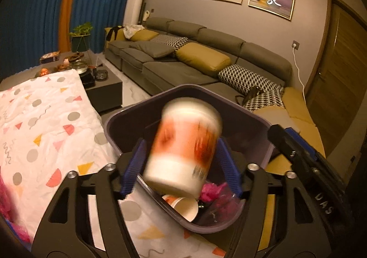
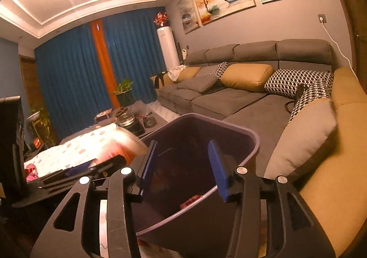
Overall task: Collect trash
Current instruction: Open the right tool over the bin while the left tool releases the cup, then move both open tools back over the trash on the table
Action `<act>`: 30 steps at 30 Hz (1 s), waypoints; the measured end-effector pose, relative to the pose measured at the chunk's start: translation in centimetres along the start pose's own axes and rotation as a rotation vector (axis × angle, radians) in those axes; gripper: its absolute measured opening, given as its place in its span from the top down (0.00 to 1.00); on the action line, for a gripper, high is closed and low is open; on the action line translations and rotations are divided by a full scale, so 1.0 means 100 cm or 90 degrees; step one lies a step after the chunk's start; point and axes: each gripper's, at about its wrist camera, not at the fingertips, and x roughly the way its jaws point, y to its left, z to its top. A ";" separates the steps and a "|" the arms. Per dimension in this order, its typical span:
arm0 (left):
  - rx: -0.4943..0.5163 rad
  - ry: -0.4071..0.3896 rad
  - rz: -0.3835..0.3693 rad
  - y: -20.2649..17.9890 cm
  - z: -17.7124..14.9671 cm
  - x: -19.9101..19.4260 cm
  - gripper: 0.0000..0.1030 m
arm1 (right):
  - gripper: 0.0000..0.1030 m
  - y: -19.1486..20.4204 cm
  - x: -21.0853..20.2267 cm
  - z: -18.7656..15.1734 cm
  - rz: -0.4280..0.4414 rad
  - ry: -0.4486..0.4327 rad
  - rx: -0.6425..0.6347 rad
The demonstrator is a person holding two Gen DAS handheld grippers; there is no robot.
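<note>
A white and orange paper cup (image 1: 183, 150), motion-blurred, sits between the open blue pads of my left gripper (image 1: 181, 164), over the purple bin (image 1: 114, 127); the pads (image 1: 135, 166) stand apart from its sides. The bin holds another paper cup (image 1: 185, 207), pink scraps (image 1: 211, 191) and clear plastic. My right gripper (image 2: 183, 166) is open and empty, its fingers straddling the bin's near rim (image 2: 252, 143). The blurred cup (image 2: 128, 145) and left gripper (image 2: 75, 173) show at left in the right wrist view.
The bin stands beside a table under a white patterned cloth (image 1: 41, 120). A grey and yellow sofa (image 1: 195, 63) with cushions runs behind and to the right. A low dark table (image 1: 91, 74) with clutter stands further back. Pink trash (image 2: 31, 172) lies on the cloth.
</note>
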 end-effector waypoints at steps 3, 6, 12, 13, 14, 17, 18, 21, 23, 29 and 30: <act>-0.009 0.000 0.007 0.004 -0.003 -0.003 0.25 | 0.53 -0.001 -0.005 0.001 -0.003 -0.006 0.000; -0.013 -0.009 0.032 0.009 -0.005 -0.012 0.21 | 0.51 -0.001 -0.009 0.001 -0.002 -0.010 -0.001; -0.039 -0.040 0.108 0.026 -0.013 -0.046 0.16 | 0.45 0.008 -0.022 -0.002 0.016 -0.016 -0.011; -0.043 -0.049 0.126 0.031 -0.017 -0.056 0.16 | 0.44 0.012 -0.024 -0.003 0.022 -0.016 -0.014; -0.045 -0.054 0.145 0.035 -0.020 -0.064 0.16 | 0.44 0.016 -0.025 -0.004 0.027 -0.015 -0.017; -0.053 -0.075 0.210 0.050 -0.032 -0.091 0.16 | 0.44 0.029 -0.030 -0.010 0.049 -0.008 -0.027; -0.058 -0.083 0.237 0.056 -0.038 -0.102 0.16 | 0.42 0.034 -0.031 -0.013 0.057 -0.005 -0.030; -0.077 -0.090 0.284 0.072 -0.053 -0.130 0.16 | 0.39 0.057 -0.035 -0.024 0.086 0.008 -0.053; -0.090 -0.095 0.307 0.084 -0.063 -0.148 0.16 | 0.39 0.064 -0.036 -0.028 0.095 0.013 -0.061; -0.138 -0.098 0.395 0.125 -0.095 -0.205 0.16 | 0.39 0.122 -0.036 -0.053 0.176 0.062 -0.116; -0.145 -0.099 0.408 0.131 -0.098 -0.213 0.16 | 0.39 0.128 -0.036 -0.056 0.188 0.069 -0.122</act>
